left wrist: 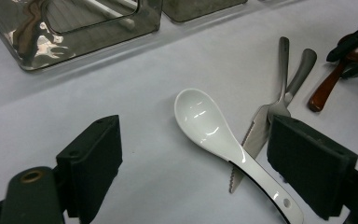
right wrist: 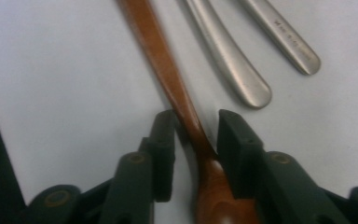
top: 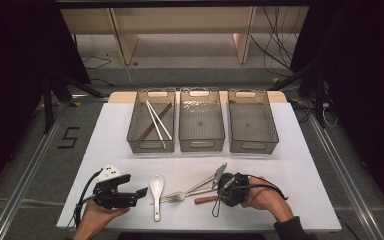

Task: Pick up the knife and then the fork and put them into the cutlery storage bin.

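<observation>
Rt tool (right wrist: 196, 128) astride wooden spoon (right wrist: 163, 60)

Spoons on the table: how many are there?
2. A white ceramic spoon lies near the front edge, left of the fork. A brown wooden spoon lies between the jaws of the right hand-held gripper. None seem hidden.

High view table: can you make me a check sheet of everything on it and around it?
Surface: white table sheet, flat, no spills seen.
Job's things: wooden spoon lying beside a fork and knife, which cross each other.
Clutter: white spoon near the left tongs; three clear bins at the back, the left bin holding chopsticks, the other two bare.
Grippers: left tongs wide open, holding nothing; right tongs straddle the wooden spoon's neck, not clamped.
Cables: one trails from each tool; loose cables on the far floor.
Surroundings: wooden frame behind, a "5" on the floor.
</observation>
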{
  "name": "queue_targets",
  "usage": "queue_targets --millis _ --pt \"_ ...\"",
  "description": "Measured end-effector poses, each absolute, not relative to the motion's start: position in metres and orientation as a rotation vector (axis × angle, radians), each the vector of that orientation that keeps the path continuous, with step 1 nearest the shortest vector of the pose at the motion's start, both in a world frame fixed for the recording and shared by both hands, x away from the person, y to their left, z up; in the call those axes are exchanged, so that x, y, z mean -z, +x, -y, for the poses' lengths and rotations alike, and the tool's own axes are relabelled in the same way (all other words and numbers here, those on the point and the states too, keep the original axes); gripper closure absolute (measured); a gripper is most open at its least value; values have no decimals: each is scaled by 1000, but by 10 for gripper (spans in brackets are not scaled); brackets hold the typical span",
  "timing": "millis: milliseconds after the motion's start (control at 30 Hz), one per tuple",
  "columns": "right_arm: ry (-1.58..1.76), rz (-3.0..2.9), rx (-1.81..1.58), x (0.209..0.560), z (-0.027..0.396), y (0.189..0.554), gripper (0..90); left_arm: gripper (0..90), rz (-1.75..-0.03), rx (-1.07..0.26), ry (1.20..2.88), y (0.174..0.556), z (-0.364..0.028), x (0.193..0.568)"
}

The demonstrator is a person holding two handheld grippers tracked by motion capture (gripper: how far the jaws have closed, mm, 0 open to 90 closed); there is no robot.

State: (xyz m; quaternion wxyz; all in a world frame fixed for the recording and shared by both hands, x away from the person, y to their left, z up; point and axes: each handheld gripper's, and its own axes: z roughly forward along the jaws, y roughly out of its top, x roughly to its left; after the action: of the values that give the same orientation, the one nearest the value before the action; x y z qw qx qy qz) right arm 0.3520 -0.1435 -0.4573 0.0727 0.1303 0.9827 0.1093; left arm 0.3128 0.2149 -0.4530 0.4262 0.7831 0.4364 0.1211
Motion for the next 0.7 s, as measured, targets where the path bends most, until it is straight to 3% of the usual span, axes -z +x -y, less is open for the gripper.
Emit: queue_targets --millis 233,700 --pt "258 -2994 -295 456 140 344 811 175 -1092 -303 1957 313 -215 453" --pt "366 -2902 -556 423 146 354 824 175 -1103 -308 1950 313 -216 453"
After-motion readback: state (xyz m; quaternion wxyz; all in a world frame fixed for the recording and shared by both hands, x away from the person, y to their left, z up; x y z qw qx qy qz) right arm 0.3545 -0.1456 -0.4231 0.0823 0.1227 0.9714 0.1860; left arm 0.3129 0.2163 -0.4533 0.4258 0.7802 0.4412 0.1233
